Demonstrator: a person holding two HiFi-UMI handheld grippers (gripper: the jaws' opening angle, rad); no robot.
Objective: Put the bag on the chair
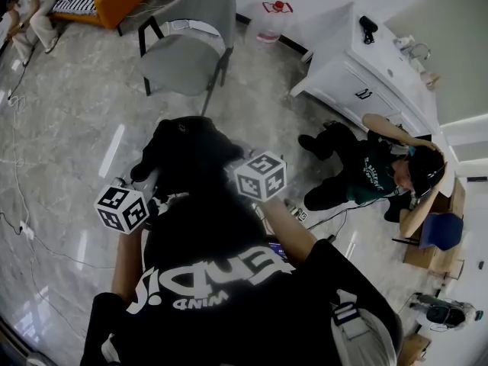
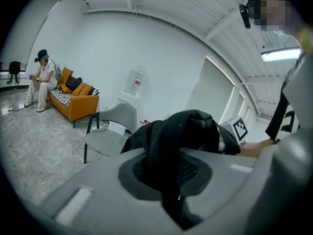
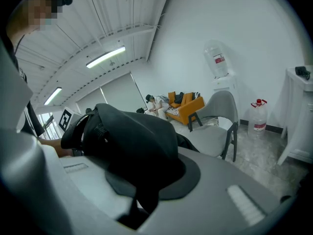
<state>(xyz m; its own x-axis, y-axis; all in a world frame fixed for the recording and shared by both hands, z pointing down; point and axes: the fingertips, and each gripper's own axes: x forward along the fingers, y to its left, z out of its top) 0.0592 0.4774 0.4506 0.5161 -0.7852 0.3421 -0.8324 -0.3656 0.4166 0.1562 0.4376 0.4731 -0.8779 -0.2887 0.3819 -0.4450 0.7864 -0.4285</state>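
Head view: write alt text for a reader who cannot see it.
A soft black fabric bag is gripped from both sides by the left gripper and right gripper, held above a glossy grey floor. A grey moulded chair with black legs stands empty beyond it.

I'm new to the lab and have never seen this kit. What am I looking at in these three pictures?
No robot here: a person holds tongs in each hand. The top-down picture comes from a camera on their head; the other two from cameras riding on the left tongs and right tongs, looking along the jaws. Both are clamped on a black bag, held between them above the floor. The grey chair ahead is where it goes; it is not there yet. The patterned cubes belong to the tongs.
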